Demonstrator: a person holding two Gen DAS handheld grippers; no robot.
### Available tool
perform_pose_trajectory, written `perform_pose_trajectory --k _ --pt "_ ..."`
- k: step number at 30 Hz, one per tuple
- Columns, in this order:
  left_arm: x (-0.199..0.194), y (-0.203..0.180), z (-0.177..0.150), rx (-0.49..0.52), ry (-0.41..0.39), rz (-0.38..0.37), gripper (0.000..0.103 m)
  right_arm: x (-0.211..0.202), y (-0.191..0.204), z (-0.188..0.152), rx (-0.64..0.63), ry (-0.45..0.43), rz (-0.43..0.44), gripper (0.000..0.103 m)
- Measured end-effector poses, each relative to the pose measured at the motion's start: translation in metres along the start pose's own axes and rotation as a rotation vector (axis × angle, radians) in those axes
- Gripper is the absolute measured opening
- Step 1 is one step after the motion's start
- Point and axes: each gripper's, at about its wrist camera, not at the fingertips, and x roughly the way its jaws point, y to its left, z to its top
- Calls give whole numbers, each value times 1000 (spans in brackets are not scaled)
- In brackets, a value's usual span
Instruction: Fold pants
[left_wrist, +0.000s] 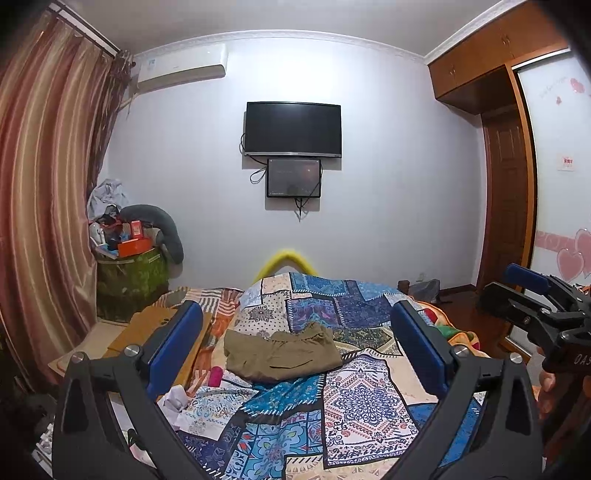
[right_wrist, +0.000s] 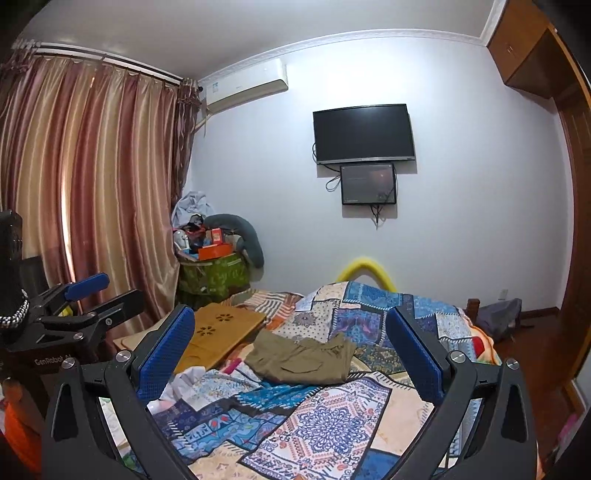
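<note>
Two grippers, both raised above the bed (left_wrist: 369, 398) and empty. Left gripper (left_wrist: 295, 336): jaws spread wide, nothing between the blue pads. Right gripper (right_wrist: 291, 339): jaws likewise spread wide, nothing held.

Pants (left_wrist: 280, 350), olive, already doubled into a compact bundle, lying on the patchwork bedspread (right_wrist: 325, 421) ahead of and below both sets of jaws, well apart from either. Framed between the left jaws almost dead centre; between the right jaws too (right_wrist: 303, 358), though shifted toward the left finger's side. Long axis running crosswise to both jaws, roughly left to right, with the bunched waistband along the far edge and a pocket slit (or flap) facing up near the close edge.

Judged from this: neither gripper clearly nearer, the left squarer to the bundle, the right coming at it from a slight angle. Next fold probably along that crosswise axis, calling for one pinch at each end of the bundle, left jaws to the left end, right jaws to the right. Soft cloth on a soft quilt, so some risk of catching bedspread along with the pants.

Wooden lap tray (right_wrist: 221, 332) just beyond the left end of the bundle, and crumpled white cloth (right_wrist: 184, 384) close to the left finger, both worth avoiding.
</note>
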Motion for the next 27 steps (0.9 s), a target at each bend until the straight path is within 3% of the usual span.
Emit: perform_pose_trajectory --k 27 --pt "-2 -6 -3 25 4 -30 103 0 -2 -1 22 4 0 103"
